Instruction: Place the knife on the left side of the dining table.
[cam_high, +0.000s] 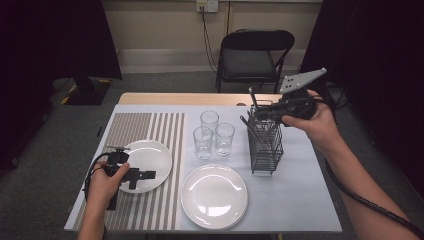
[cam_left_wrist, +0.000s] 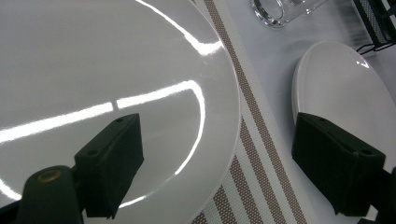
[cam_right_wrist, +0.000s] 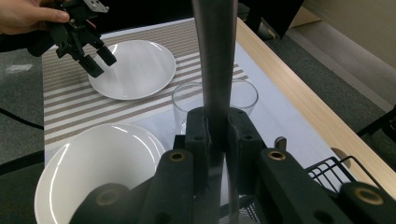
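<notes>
no brand names, labels or lettering i can read anywhere in these shots, so moving on to the thing itself.

my right gripper (cam_right_wrist: 217, 135) is pinching a flat, dark grey metal utensil handle (cam_right_wrist: 215, 60), jaws pressed tight against both of its faces. in the right gripper view the handle is running straight up between the pads, smooth and a bit shiny, and widening slightly toward the top. i can't tell what kind of utensil it is, since the business end is hidden. in the high view the right gripper (cam_high: 265, 113) is sitting just above the black wire cutlery caddy (cam_high: 265, 145) at the right side of the table, with the handle (cam_high: 253, 97) poking up and tilted a little, and a few other dark utensils (cam_high: 245, 122) are leaning in the caddy.

my left gripper (cam_high: 148, 175) is hanging over the near edge of the left white plate (cam_high: 150, 152), jaws spread wide with nothing between them. in the left gripper view one pad is hovering over that plate (cam_left_wrist: 93, 60) and the other is out over the striped placemat (cam_left_wrist: 252, 154), close to the second white plate (cam_left_wrist: 336, 88).

the rest of the layout: the second plate (cam_high: 214, 196) is lying at the front middle of the pale table cover (cam_high: 300, 195), three clear drinking glasses (cam_high: 211, 132) are clustered between the plates and the caddy, and a black folding chair (cam_high: 252, 55) is standing behind the table.
</notes>
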